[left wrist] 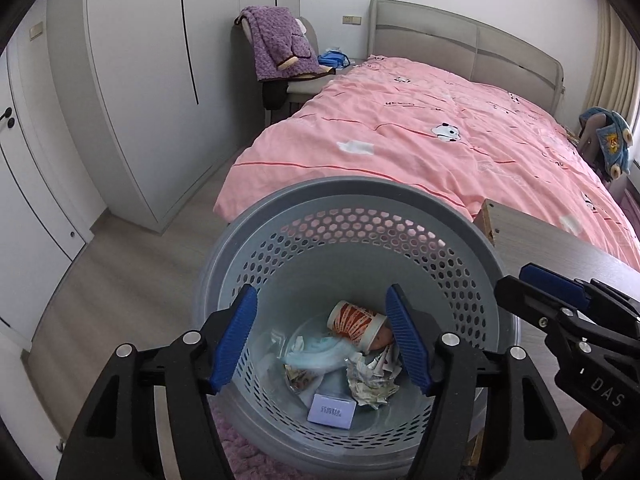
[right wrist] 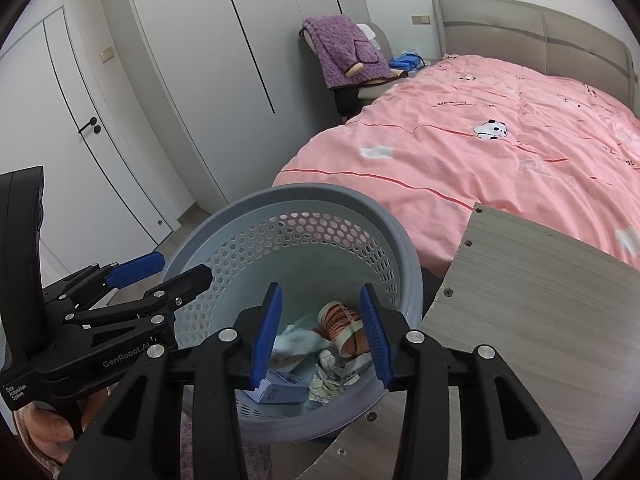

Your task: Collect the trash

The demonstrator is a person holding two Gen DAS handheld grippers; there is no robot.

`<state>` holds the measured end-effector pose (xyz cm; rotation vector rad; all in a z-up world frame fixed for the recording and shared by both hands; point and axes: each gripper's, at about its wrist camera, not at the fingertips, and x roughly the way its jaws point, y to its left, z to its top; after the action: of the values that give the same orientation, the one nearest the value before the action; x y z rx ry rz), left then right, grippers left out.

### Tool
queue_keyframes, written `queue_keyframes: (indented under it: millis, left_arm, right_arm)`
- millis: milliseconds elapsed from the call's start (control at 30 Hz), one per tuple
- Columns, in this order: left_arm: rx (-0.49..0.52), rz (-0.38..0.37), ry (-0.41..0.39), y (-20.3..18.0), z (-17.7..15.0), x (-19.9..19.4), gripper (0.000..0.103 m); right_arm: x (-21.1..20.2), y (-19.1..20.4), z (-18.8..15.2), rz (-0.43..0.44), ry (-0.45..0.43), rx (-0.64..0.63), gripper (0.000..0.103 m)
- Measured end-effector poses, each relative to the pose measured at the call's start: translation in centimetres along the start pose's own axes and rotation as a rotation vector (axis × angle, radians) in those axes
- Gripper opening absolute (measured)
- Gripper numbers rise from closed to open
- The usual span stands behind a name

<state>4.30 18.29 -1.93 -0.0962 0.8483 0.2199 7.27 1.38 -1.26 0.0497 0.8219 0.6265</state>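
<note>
Both grippers, left (left wrist: 322, 336) and right (right wrist: 320, 332), are held spread over the grey perforated bin (left wrist: 352, 204) with nothing pinched. Trash is piled at its bottom: paper cup (left wrist: 356, 322), crumpled paper (left wrist: 372, 380), small box (left wrist: 332, 410).

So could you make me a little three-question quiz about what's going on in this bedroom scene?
1. True or false: the grey basket is empty.
2. What colour is the bedcover?
A. blue
B. pink
C. green
3. Fill in: the purple blanket hangs over a ____.

Key
1. False: a paper cup, crumpled paper and a small box lie inside it.
2. B.
3. chair. Extra note: the left hand-held gripper and the right hand-held gripper both stand open above the basket, holding nothing.
</note>
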Motion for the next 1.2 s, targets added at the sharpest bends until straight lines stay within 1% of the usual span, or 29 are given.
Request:
queue_keyframes:
  millis: [67,133,200,400,533,767,967,1033,1133,1200]
  left_arm:
    - [-0.004,0.006,0.0,0.1,-0.1,-0.1,0.066]
    - [-0.007,0.016,-0.008,0.2,-0.1,-0.3,0.07]
    - [-0.008,0.024,-0.014,0.3,-0.2,-0.6,0.07]
    - [-0.016,0.037,-0.024,0.6,-0.2,-1.1,0.073]
    - [-0.013,0.049,-0.027,0.5,-0.4,-1.4,0.075]
    - [-0.016,0.054,-0.028,0.6,-0.4,-1.6,0.077]
    - [-0.016,0.069,-0.033,0.7,-0.3,-2.0,0.079]
    - [-0.015,0.075,-0.038,0.8,-0.3,-2.2,0.081]
    - [-0.013,0.088,-0.042,0.7,-0.4,-2.5,0.082]
    - [-0.013,0.094,-0.041,0.7,-0.3,-2.7,0.082]
  right_arm:
    - [0.0,0.0,0.0,-0.002,0.0,0.002,0.041]
    - [-0.1,0.0,0.0,-0.005,-0.003,0.002,0.043]
    - [-0.2,0.0,-0.1,-0.011,-0.008,0.0,0.045]
    - [-0.3,-0.1,-0.2,-0.018,-0.013,0.002,0.046]
    - [-0.4,-0.1,-0.3,-0.02,-0.016,0.002,0.052]
    - [-0.8,-0.2,-0.4,-0.026,-0.024,0.001,0.055]
    - [-0.9,-0.2,-0.3,-0.033,-0.027,0.004,0.062]
    - [-1.1,-0.3,-0.3,-0.038,-0.032,0.003,0.067]
    - [-1.3,-0.3,-0.3,-0.054,-0.04,0.006,0.073]
    - [-1.5,-0.3,-0.3,-0.061,-0.044,0.008,0.074]
